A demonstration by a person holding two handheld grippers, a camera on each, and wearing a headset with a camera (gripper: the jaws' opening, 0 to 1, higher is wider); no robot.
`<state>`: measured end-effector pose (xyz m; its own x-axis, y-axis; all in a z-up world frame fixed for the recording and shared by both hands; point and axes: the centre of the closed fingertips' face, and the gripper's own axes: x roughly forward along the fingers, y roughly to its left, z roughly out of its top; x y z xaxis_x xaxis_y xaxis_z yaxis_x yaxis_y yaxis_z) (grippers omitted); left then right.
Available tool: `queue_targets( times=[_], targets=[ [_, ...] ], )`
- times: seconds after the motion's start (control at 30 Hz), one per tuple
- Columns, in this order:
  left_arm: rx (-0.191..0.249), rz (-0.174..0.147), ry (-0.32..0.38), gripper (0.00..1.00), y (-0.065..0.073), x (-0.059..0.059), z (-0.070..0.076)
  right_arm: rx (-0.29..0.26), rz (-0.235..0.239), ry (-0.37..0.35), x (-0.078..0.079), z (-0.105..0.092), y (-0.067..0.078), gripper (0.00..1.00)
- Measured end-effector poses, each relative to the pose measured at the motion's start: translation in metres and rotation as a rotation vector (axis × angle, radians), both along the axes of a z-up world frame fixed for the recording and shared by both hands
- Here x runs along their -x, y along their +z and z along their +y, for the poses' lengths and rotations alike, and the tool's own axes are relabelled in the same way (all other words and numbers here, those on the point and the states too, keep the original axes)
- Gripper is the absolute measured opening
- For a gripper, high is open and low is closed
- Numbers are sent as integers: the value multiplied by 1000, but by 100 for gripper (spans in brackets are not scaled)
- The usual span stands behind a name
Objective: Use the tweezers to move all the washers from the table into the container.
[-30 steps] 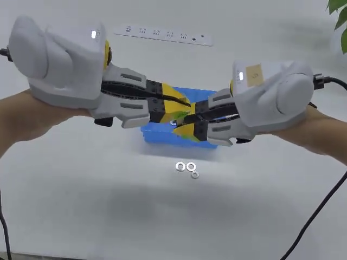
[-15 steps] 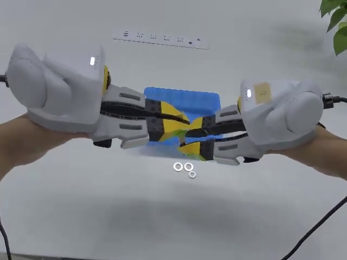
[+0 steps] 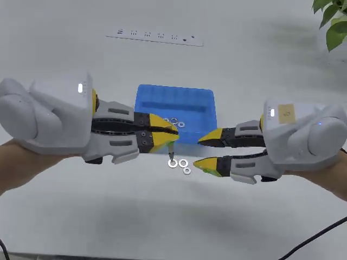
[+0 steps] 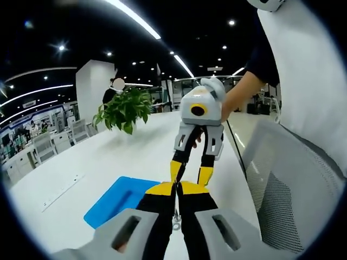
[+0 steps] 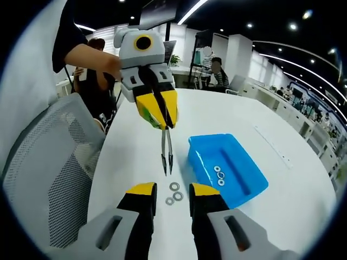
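Tweezers (image 5: pixel 166 149): your left gripper (image 3: pixel 169 136) grips them at the upper end, its jaws closed tight on them. The two prongs point down at the table (image 3: pixel 108 211). Their tips stand a narrow gap apart with nothing between them. In the head view the tips sit just beside the nearest of three washers (image 3: pixel 183 162), which lie in a tight cluster on the table; whether they touch it cannot be told. Your right gripper (image 3: pixel 198 151) faces the left one across that cluster, jaws spread wide and holding nothing. The blue container (image 3: pixel 157 100) sits just behind the cluster, apart from it, and three more washers (image 5: pixel 219 175) lie on its floor. A white power strip (image 3: pixel 154 37) lies well beyond the container. A leafy plant (image 3: pixel 332 21) stands at the far right.
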<state>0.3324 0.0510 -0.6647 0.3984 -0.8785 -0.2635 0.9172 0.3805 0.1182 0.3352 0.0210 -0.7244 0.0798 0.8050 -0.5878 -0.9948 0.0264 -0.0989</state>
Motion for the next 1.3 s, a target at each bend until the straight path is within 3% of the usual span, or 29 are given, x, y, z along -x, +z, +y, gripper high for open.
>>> queue_targets(
  times=[0.07, 0.17, 0.2, 0.33, 0.47, 0.67, 1.0, 1.3],
  targets=[
    [-6, 7, 3, 5, -4, 0, 0, 7, 10, -14, 1, -6, -4, 29],
    [-11, 7, 0, 5, -7, 1, 0, -49, 103, -48, 10, -5, 0, 31],
    [-11, 7, -3, 5, -7, 1, -1, -59, 114, -49, 12, -6, 1, 33],
    [-12, -1, -10, 5, -8, 0, -2, -31, 97, -48, 17, -11, -7, 39],
    [-12, 6, -14, 5, -11, -2, -5, -33, 99, -74, 18, -14, -13, 46],
    [-25, 13, -33, 5, -18, -2, -10, -14, 65, -116, 15, -24, -21, 60],
    [-30, 31, -18, 5, -27, -6, -11, -19, 95, -194, 15, -36, -30, 79],
    [-31, 36, -16, 5, -30, -7, -13, -14, 112, -195, 18, -37, -34, 89]
  ],
)
